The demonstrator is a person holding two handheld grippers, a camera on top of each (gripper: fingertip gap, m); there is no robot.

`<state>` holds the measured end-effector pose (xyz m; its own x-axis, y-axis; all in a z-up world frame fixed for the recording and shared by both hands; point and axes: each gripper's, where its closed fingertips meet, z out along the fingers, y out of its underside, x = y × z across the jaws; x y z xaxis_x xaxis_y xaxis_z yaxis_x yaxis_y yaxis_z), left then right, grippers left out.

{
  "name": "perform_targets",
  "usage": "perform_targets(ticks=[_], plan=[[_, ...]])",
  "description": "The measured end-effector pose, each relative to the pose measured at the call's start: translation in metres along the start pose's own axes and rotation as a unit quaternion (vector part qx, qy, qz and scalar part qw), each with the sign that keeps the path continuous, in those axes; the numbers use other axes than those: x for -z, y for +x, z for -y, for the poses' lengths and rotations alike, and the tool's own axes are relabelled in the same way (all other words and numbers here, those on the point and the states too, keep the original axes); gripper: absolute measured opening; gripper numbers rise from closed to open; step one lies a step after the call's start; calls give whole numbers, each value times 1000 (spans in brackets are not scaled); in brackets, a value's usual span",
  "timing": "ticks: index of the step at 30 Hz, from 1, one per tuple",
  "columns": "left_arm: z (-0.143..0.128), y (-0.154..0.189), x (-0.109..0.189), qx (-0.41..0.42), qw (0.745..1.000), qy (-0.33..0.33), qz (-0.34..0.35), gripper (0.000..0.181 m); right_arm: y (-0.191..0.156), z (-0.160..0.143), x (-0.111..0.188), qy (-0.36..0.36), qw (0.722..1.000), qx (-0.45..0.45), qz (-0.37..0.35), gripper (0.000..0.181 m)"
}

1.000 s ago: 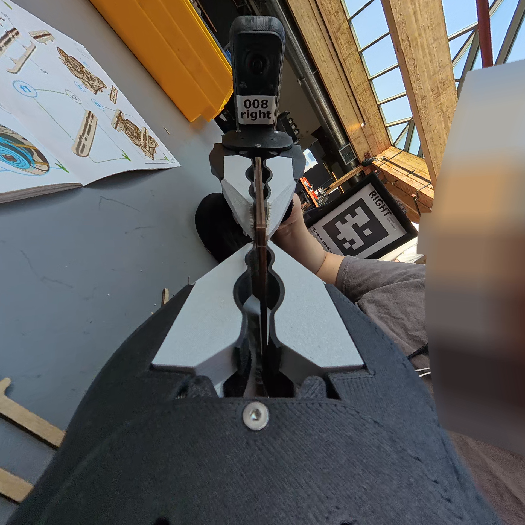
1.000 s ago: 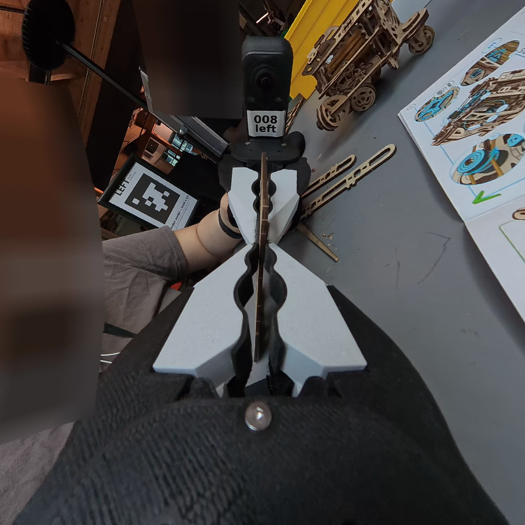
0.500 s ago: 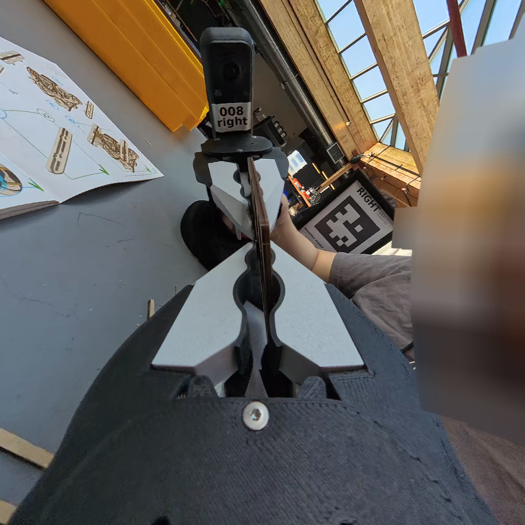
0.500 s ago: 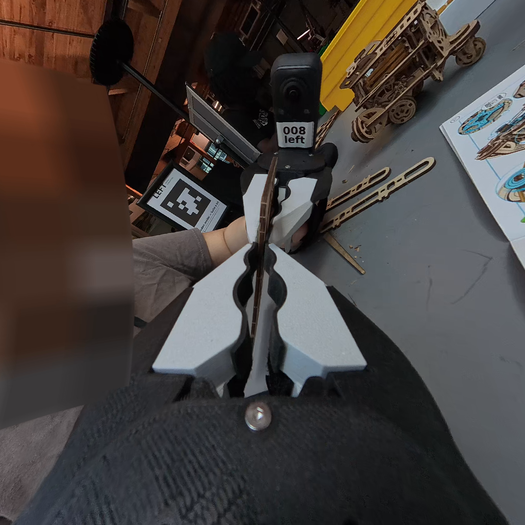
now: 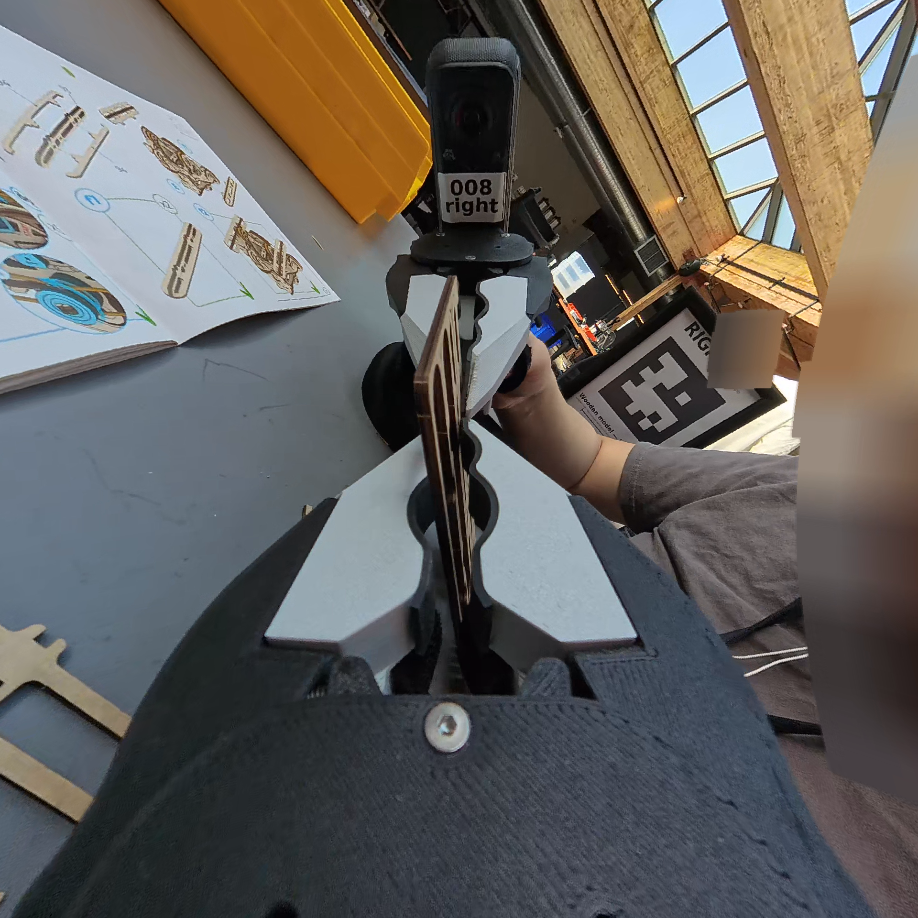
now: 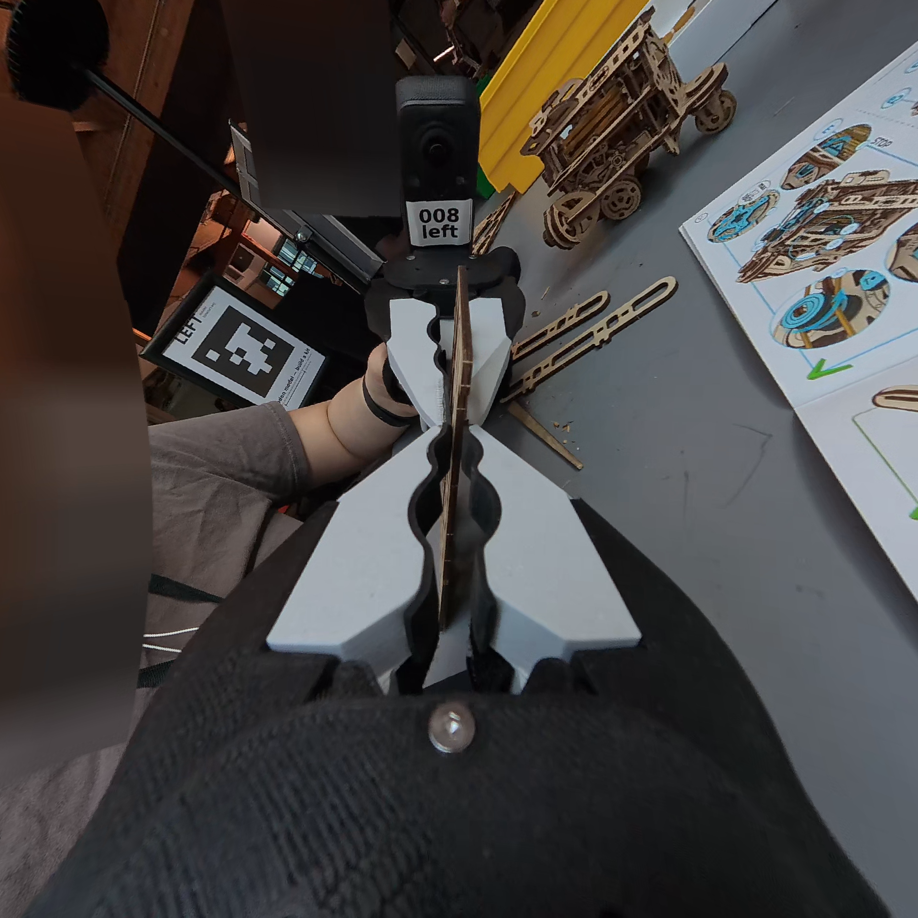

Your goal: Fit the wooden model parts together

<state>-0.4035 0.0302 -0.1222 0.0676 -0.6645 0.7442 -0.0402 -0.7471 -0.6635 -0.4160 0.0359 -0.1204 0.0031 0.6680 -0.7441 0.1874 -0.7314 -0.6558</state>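
A thin wooden plate [image 5: 439, 397] with laser-cut slots is held nearly edge-on in the air between my two grippers, which face each other tip to tip. My left gripper [image 5: 454, 442] is shut on one end of the plate. My right gripper [image 5: 462, 407] is shut on the other end. The right wrist view shows the same plate [image 6: 459, 357] running from my right gripper [image 6: 454, 439] into my left gripper [image 6: 454, 420]. The plate's far face is hidden in both views.
The grey table [image 5: 149, 472] holds an open instruction booklet [image 5: 124, 223], a yellow bin [image 5: 308, 89], a built wooden cart model [image 6: 611, 134], two slotted wooden strips [image 6: 596, 333], a thin stick [image 6: 544, 437] and a cut-out wooden frame [image 5: 39, 695]. A person's arms and torso are close behind the grippers. My left and right fingertips are right by each other.
Both grippers stay clamped on the plate. The plate has twisted between them, so a little of its slotted face now shows in the left wrist view. Both views have tilted slightly.
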Motion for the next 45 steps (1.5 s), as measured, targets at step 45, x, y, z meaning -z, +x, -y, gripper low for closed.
perform_targets(ticks=[45], plan=[[3,14,1,-2,997,30,-74,0,-13,1,1,14,999,8,51,0]])
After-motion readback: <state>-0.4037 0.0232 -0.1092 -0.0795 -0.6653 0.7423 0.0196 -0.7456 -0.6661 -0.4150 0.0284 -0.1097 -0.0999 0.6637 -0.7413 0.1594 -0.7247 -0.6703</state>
